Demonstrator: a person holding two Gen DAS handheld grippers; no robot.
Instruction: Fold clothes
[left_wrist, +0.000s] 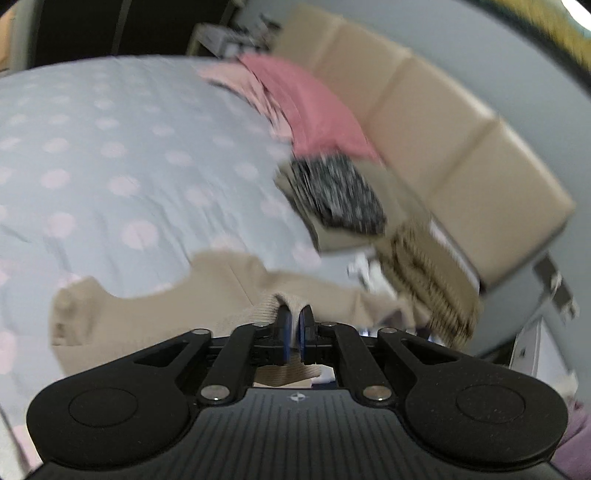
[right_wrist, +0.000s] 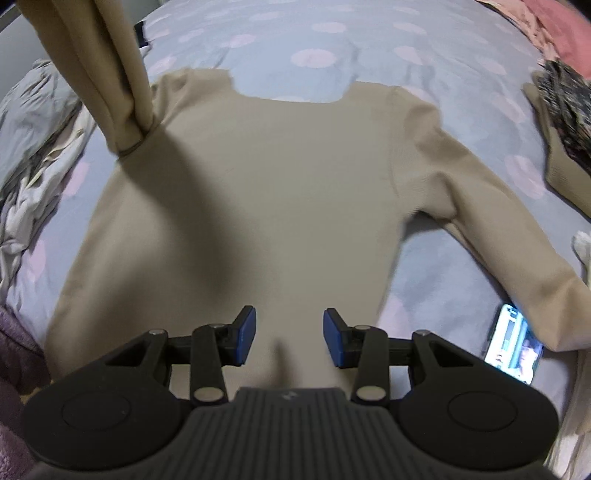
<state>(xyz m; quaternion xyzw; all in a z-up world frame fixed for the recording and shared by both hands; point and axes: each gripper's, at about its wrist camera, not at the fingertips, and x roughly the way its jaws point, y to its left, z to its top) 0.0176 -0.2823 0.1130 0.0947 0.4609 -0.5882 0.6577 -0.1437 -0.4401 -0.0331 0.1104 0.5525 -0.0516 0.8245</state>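
A beige long-sleeved top (right_wrist: 266, 192) lies flat on a pale blue bedspread with pink dots (right_wrist: 332, 44). Its left sleeve (right_wrist: 107, 70) is lifted off the bed and hangs up toward the top left of the right wrist view. My left gripper (left_wrist: 294, 321) is shut on the ribbed cuff of that sleeve (left_wrist: 258, 308), with the top (left_wrist: 147, 314) spread below it. My right gripper (right_wrist: 289, 338) hovers open over the lower part of the top, nothing between its blue pads. The right sleeve (right_wrist: 491, 221) lies spread out to the right.
A stack of folded clothes (left_wrist: 340, 195) and a pink folded piece (left_wrist: 314, 110) lie along a padded tan headboard (left_wrist: 461, 147). A phone with a lit screen (right_wrist: 515, 347) rests beside the right cuff. Crumpled laundry (right_wrist: 33, 155) sits at the left edge.
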